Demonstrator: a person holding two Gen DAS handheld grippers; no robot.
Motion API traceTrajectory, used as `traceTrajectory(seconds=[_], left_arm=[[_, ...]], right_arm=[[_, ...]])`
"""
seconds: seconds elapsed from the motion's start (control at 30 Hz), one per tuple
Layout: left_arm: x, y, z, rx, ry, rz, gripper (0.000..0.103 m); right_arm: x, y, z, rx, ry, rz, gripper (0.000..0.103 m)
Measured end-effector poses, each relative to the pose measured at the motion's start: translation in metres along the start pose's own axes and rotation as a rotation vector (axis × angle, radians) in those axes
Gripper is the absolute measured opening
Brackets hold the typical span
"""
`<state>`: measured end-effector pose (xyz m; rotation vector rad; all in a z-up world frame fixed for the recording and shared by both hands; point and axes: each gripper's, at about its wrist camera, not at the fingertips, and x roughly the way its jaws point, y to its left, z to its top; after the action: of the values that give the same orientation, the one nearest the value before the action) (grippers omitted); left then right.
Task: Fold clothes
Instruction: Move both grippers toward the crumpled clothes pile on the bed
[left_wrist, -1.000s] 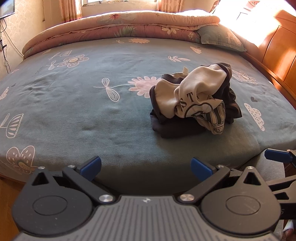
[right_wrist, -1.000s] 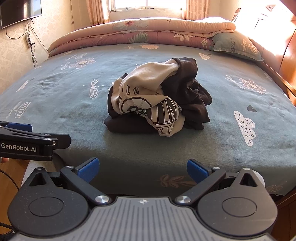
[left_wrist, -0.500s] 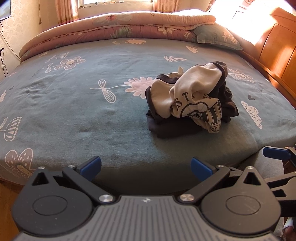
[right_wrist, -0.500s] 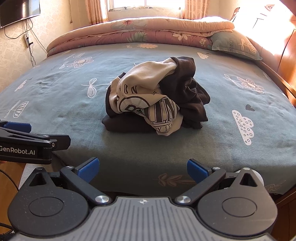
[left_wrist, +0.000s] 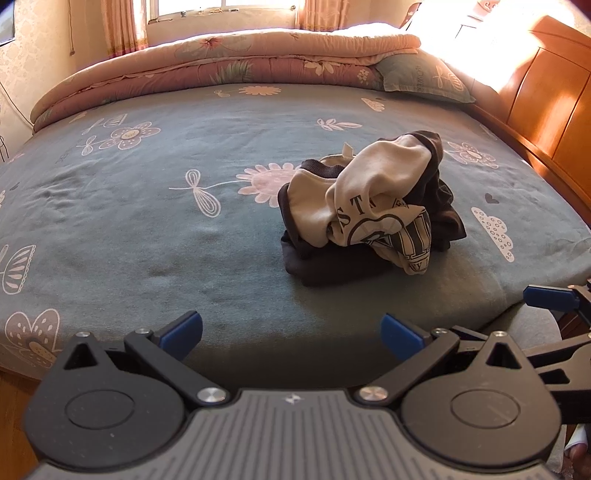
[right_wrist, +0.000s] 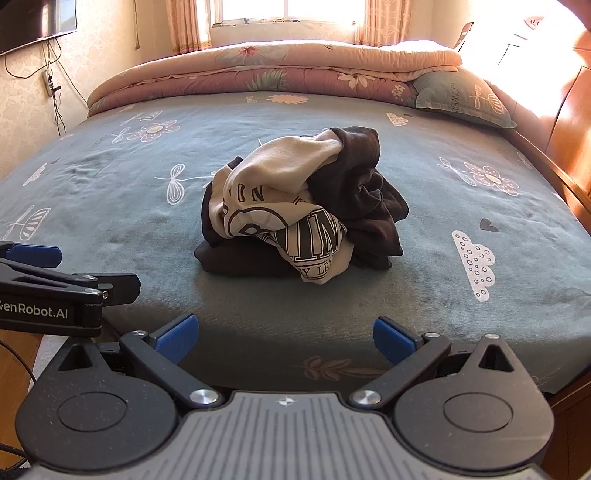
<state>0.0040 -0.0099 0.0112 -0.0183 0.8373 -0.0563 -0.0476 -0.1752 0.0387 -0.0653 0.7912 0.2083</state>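
A crumpled heap of clothes (left_wrist: 369, 206) (right_wrist: 295, 206) lies on the teal bed sheet (left_wrist: 147, 229) (right_wrist: 461, 184), a cream garment with dark printed lettering tangled with a dark brown one. My left gripper (left_wrist: 291, 328) hovers open at the bed's near edge, short of the heap and to its left. My right gripper (right_wrist: 283, 334) is open too, centred in front of the heap, with nothing between its blue fingertips. Each gripper shows in the other's view: the right one's blue tip (left_wrist: 550, 297), the left one's black arm (right_wrist: 66, 291).
A folded pink floral quilt (left_wrist: 221, 62) (right_wrist: 273, 70) and a teal pillow (left_wrist: 424, 79) (right_wrist: 465, 98) lie at the far side of the bed. A wooden headboard (left_wrist: 546, 88) runs along the right. A wall-mounted TV (right_wrist: 37, 22) and cables are at the left.
Both views have tilted slightly upward, so the heap sits lower in frame and the window shows. Both grippers stay open and empty; the heap has not moved.
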Motion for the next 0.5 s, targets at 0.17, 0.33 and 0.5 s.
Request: traceTrajectory(seconds=[0.17,0.33,0.5], left_arm=[[-0.0009,-0.0029,0.0018,0.009,-0.007,-0.002,0.102],[-0.0008,-0.0042,0.0053,0.017,-0.013,-0.001,0.102],[0.0002,-0.0074,0.0093,0.028,-0.015,-0.007,0.102]], right_arm=[[0.0000,-0.0018,0.0003,-0.001,0.002,-0.004,0.103],[-0.0003,-0.0028,0.0017,-0.006,0.001,-0.006,0.103],[-0.0009,-0.0086,0.0037,0.006,-0.004,-0.012,0.103]])
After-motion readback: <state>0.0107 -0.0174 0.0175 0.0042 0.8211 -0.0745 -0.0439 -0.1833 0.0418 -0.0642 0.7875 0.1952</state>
